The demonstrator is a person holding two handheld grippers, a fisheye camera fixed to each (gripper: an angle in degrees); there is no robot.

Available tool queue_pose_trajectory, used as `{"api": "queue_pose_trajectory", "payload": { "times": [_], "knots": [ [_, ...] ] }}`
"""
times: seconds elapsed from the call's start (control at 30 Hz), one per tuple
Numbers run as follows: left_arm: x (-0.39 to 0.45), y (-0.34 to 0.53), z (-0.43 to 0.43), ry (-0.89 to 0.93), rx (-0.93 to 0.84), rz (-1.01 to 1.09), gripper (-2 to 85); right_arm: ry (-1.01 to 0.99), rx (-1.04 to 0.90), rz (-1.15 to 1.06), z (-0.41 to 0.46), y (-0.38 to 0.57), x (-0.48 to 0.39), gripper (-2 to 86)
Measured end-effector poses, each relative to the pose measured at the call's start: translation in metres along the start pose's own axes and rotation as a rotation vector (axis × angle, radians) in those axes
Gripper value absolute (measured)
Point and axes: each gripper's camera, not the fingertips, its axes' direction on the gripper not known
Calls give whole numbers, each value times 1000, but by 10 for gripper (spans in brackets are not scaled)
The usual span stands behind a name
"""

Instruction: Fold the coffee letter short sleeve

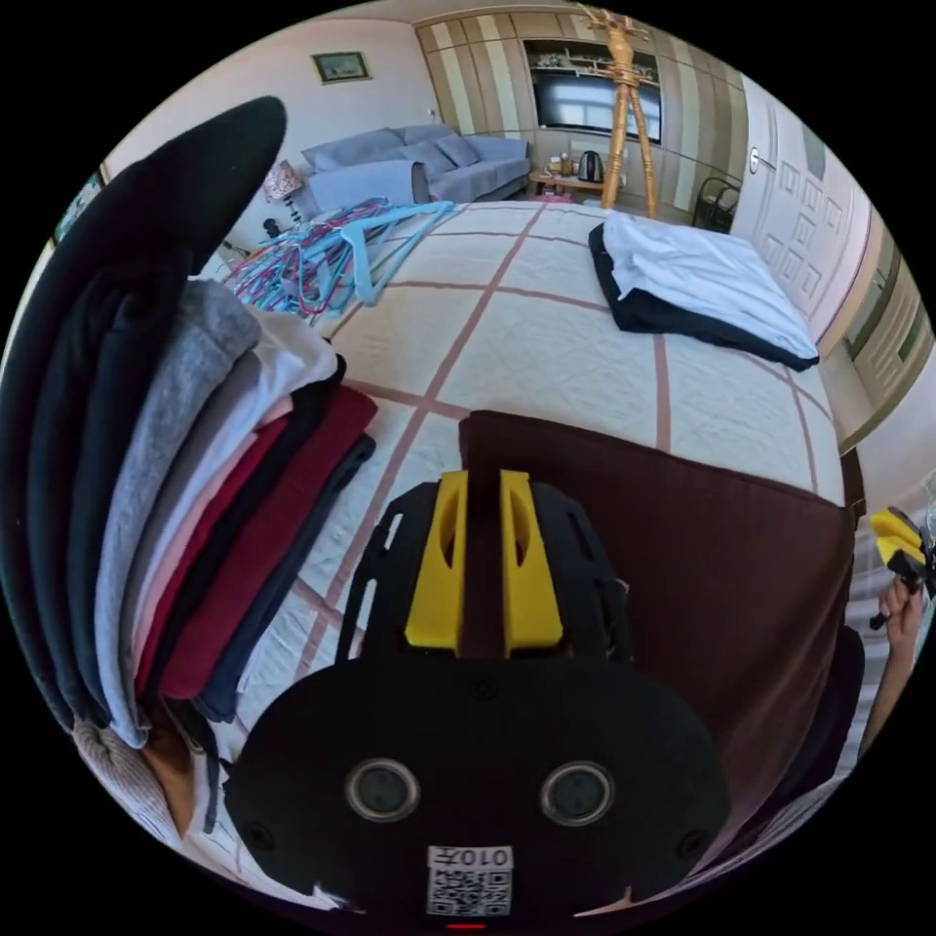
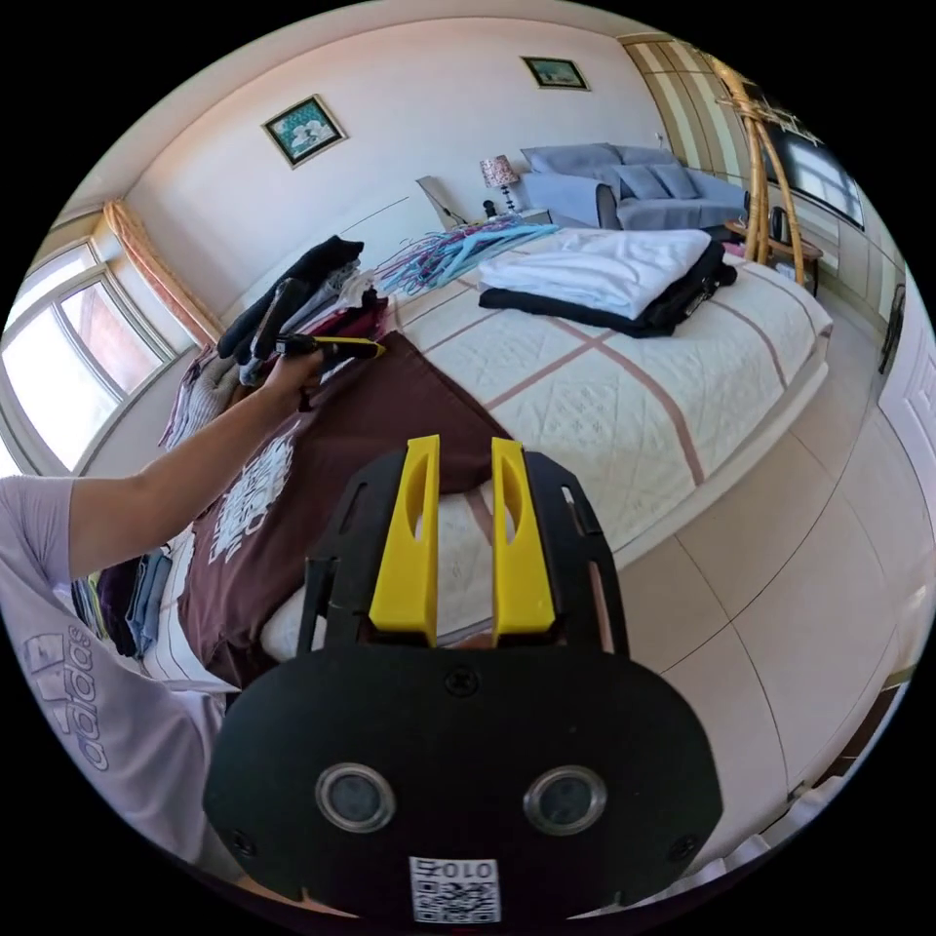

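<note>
On the bed [image 1: 585, 331], the left gripper [image 1: 483, 487] pinches the brown shirt's [image 1: 702, 565] edge; the right gripper [image 2: 458, 458] gapes empty.

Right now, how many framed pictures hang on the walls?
2, both seen in the right gripper view: one framed picture nearer the window, another above the sofa. Others may be hidden.

Stacked clothes [image 1: 195, 487], hangers [image 1: 331, 249], sofa [image 1: 419, 161]
</note>
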Motion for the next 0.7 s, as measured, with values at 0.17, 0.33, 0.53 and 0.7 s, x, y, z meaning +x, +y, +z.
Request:
{"api": "queue_pose_trajectory", "payload": {
  "times": [0.17,0.33,0.53,0.7],
  "knots": [
    [54,47,-59,-75,185,164,40,-39,29,43,-6,6,5,84],
    [149,119,-78,-90,113,499,87,-43,29,73,-25,17,8,80],
    [96,138,-107,-87,216,372,115,-18,29,65,-46,8,8,82],
    [11,95,-76,-14,147,286,127,-35,26,62,-56,1,1,80]
  ]
}}
